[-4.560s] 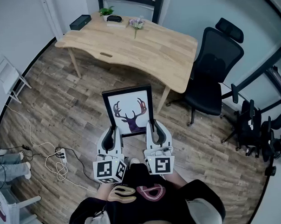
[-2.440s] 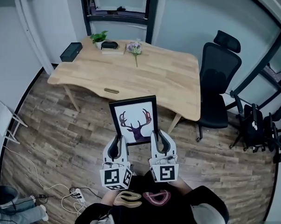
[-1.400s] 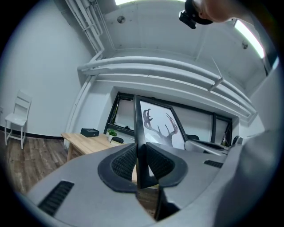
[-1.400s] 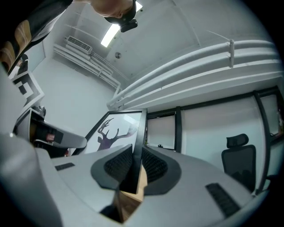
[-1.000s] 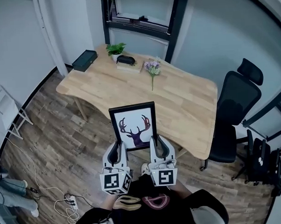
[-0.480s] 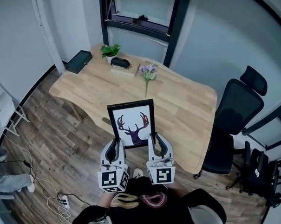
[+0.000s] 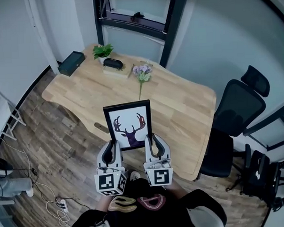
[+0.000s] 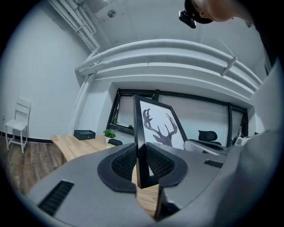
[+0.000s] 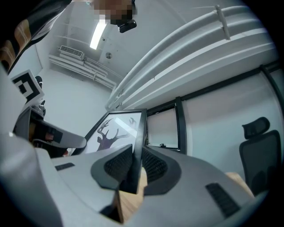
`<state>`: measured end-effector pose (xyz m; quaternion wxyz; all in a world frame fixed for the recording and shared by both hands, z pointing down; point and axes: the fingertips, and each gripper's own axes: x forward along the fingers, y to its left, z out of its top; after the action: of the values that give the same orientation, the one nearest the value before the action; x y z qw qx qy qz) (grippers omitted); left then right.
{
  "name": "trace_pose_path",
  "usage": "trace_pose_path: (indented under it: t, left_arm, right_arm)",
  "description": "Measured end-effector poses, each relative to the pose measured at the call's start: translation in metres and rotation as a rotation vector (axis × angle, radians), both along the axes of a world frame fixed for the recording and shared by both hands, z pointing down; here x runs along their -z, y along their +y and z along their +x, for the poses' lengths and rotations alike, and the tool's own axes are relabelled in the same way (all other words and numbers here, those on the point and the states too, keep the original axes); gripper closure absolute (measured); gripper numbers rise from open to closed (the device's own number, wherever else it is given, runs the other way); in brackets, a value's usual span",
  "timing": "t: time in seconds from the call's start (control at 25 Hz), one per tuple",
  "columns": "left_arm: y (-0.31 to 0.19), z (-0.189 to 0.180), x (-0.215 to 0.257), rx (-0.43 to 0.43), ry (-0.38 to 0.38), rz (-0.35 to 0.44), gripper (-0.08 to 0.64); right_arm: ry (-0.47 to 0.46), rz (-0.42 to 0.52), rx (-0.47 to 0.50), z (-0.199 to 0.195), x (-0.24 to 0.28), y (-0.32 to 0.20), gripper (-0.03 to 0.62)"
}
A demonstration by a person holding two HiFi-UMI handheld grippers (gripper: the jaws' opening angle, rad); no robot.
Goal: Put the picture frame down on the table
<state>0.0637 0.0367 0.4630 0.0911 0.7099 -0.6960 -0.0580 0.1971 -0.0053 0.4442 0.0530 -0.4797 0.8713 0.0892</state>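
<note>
Head view: upright picture frame [image 7: 128, 125] near table [image 7: 179, 104].

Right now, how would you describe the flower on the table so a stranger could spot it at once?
Start at the wooden table and look along its far side, under the window. The flower is just right of the plant and the dark case. It alone has pale purple blooms on one long thin stem, which runs toward the frame.

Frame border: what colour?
Black. The frame shows best in the head view.
</note>
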Motion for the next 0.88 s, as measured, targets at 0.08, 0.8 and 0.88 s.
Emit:
trace_pose_path:
  t: [0.08, 0.8, 0.88]
  left_arm:
    - [-0.003, -0.001, -0.001, 0.001, 0.002, -0.006, 0.482]
    - [-0.098, -0.071, 0.004, -0.075, -0.007, 0.003, 0.48]
    - [-0.112, -0.083, 0.005, -0.086, -0.009, 0.005, 0.48]
  right_arm:
    - [0.003, -0.007, 0.006, -0.001, -0.001, -0.004, 0.517]
    - [0.006, 0.001, -0.061, -0.069, 0.005, -0.088, 0.517]
    - [0.002, -0.009, -0.072, -0.08, 0.006, -0.099, 0.517]
